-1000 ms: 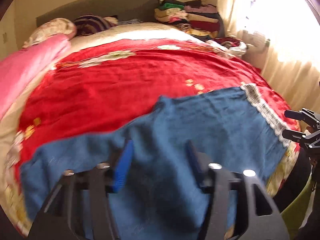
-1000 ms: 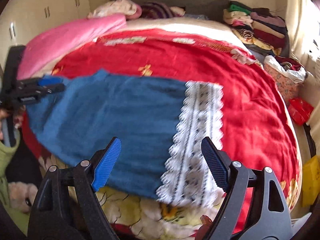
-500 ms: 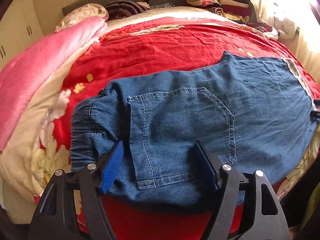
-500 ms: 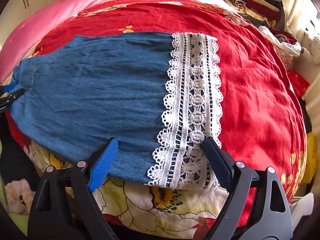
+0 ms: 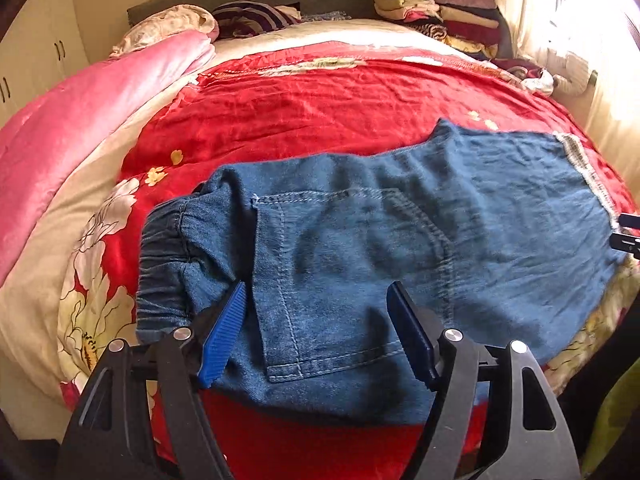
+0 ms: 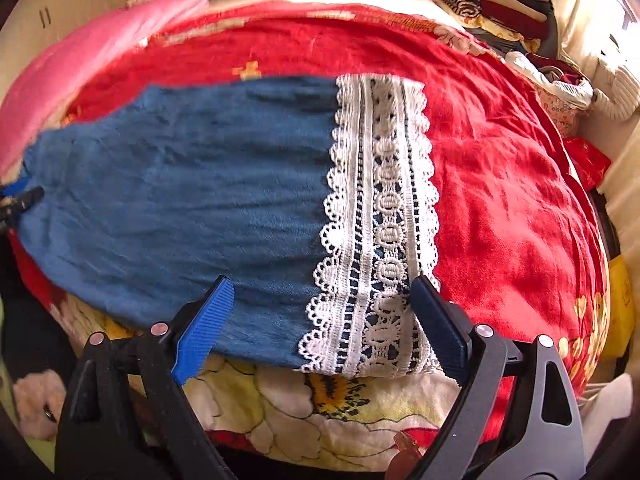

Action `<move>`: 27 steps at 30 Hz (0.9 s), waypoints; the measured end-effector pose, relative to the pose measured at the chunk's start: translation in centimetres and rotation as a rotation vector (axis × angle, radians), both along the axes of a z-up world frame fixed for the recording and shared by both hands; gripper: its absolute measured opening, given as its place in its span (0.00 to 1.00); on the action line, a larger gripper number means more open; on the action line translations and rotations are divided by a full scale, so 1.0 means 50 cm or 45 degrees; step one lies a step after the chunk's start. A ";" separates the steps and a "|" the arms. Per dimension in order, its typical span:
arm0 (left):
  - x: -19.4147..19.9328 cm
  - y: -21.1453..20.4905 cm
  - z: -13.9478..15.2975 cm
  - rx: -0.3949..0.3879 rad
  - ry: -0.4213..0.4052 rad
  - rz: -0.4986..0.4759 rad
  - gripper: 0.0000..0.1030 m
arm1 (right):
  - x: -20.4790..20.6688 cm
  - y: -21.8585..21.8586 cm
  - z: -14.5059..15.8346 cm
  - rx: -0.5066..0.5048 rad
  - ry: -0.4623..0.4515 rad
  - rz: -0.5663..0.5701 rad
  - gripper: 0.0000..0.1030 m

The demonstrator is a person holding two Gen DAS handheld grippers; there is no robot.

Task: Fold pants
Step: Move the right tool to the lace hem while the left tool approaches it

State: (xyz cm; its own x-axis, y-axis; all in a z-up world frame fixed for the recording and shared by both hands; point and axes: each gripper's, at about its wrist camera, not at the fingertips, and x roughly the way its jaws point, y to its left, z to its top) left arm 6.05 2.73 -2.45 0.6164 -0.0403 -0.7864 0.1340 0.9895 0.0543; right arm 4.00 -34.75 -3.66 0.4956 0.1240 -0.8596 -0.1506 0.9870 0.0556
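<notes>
Red bedspread (image 5: pixel 320 112) carries pants (image 5: pixel 400 248) lying crosswise, waistband left, lace hem right.

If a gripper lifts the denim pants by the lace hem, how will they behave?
Probably floppy: the denim pants lie wrinkled, flat on the bedspread. The lace hem looks openwork, so may snag. The elastic waistband end likely drags.

Strong daylight from a curtained window (image 5: pixel 576 40) at upper right, blown out to white glare in both views. Vivid, saturated colour on the red bedspread (image 5: pixel 340 112). Soft shadows under the fingers (image 5: pixel 224 332) on the blue pants (image 5: pixel 360 248). Heavy fisheye bending, dark vignetted corners. Slight motion blur on the pants' far edge in the right wrist view; lace trim (image 6: pixel 384 216) crisp.
</notes>
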 end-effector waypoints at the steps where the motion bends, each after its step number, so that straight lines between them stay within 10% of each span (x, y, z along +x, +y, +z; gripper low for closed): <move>1: -0.003 -0.002 0.006 -0.006 -0.009 -0.005 0.68 | -0.003 -0.003 0.008 0.023 -0.018 -0.010 0.85; 22: -0.030 -0.090 0.080 -0.049 -0.073 -0.157 0.70 | -0.065 -0.018 0.116 0.206 -0.233 -0.095 0.90; 24: -0.027 -0.096 0.079 -0.045 -0.069 -0.150 0.96 | -0.067 -0.022 0.116 0.210 -0.235 -0.103 0.90; 27: -0.022 -0.110 0.080 -0.059 -0.074 -0.171 0.96 | -0.068 -0.027 0.113 0.204 -0.238 -0.117 0.90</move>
